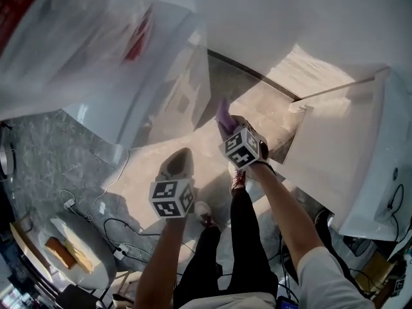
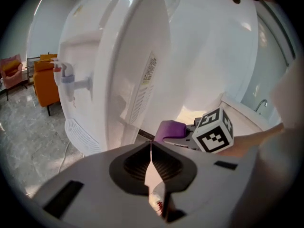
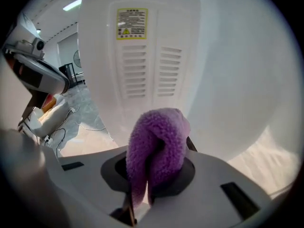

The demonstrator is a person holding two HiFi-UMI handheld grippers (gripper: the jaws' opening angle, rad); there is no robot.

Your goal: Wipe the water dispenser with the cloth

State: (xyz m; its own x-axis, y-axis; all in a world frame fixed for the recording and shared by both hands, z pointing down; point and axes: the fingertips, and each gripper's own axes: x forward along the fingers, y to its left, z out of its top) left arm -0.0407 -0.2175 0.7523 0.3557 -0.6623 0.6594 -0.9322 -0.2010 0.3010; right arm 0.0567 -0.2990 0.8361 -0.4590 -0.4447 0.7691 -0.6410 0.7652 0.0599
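Note:
The white water dispenser (image 1: pixel 138 76) fills the upper left of the head view. Its taps (image 2: pixel 66 77) show in the left gripper view, and its vented back panel with a yellow label (image 3: pixel 142 65) faces the right gripper view. My right gripper (image 1: pixel 226 126) is shut on a fluffy purple cloth (image 3: pixel 156 151), which it holds up close to that back panel. The cloth (image 2: pixel 169 129) also shows in the left gripper view beside the right gripper's marker cube (image 2: pixel 213 132). My left gripper (image 1: pixel 178 159) hangs lower and to the left, shut with nothing in it.
A second white appliance (image 1: pixel 360 159) stands at the right. Cables and a power strip (image 1: pixel 119 253) lie on the grey marble floor, beside a white round unit (image 1: pixel 77 250). An orange chair (image 2: pixel 45 80) stands beyond the dispenser. The person's legs (image 1: pixel 241 237) are below.

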